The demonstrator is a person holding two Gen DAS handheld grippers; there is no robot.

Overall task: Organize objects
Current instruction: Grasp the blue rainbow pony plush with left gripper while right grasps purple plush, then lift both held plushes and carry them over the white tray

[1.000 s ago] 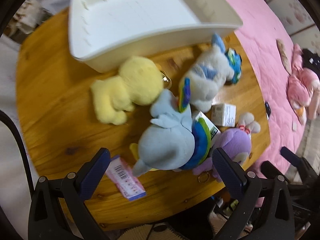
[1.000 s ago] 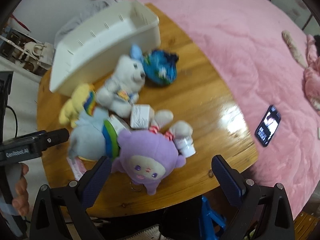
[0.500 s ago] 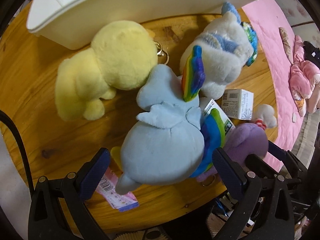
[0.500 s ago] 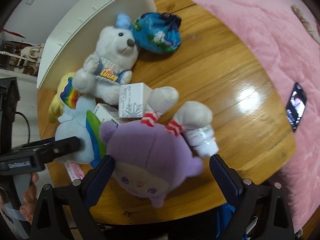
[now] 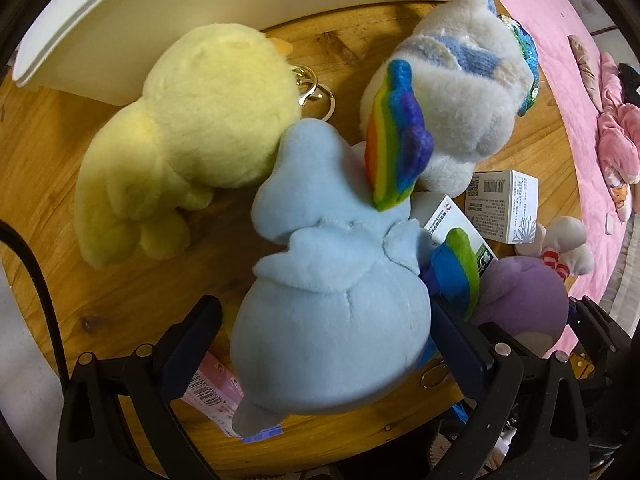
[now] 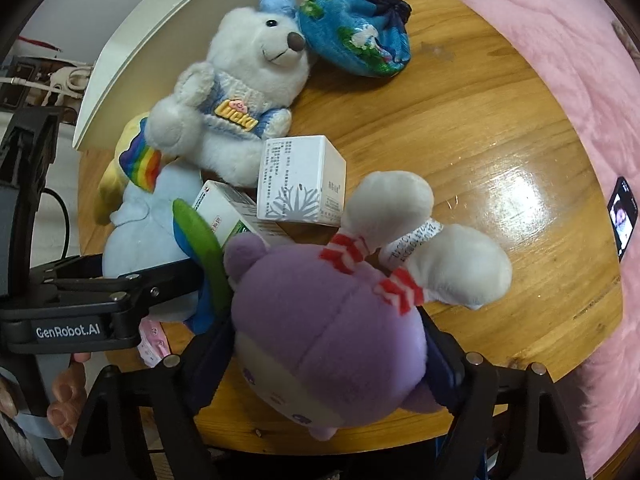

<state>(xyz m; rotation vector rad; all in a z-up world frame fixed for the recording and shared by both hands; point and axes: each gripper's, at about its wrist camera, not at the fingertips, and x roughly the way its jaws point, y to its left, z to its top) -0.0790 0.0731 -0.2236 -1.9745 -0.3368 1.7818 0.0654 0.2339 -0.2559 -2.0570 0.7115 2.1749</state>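
Jaws first. Right gripper (image 6: 320,356): jaws have just been closing, now straddling the purple doll (image 6: 332,336); pads appear to press both flanks, contact partly hidden by plush. Left gripper (image 5: 328,344): jaws spread around the blue pony (image 5: 332,328); right pad touches, left pad stands just clear. Not gripped, as far as visible.

Inventory, large to small:
- bin (image 5: 248,8), white, at counter's far edge; only outer wall shows, inside not visible.
- counter (image 6: 480,128), round, wood.
- yellow plush (image 5: 192,136), against bin wall.
- bear (image 6: 244,92), beside bin.
- pouch (image 6: 356,32), touching bear's head.
- white box (image 6: 300,180); second box half under pony's tail.
- pink packet (image 5: 212,396), mostly under pony.

Progress: judged early. Every item seen lies on the counter; none visibly binned. Everything remains to sort.

Unclear: packet print, phone (image 6: 622,216) on pink bed, cut by the rim.
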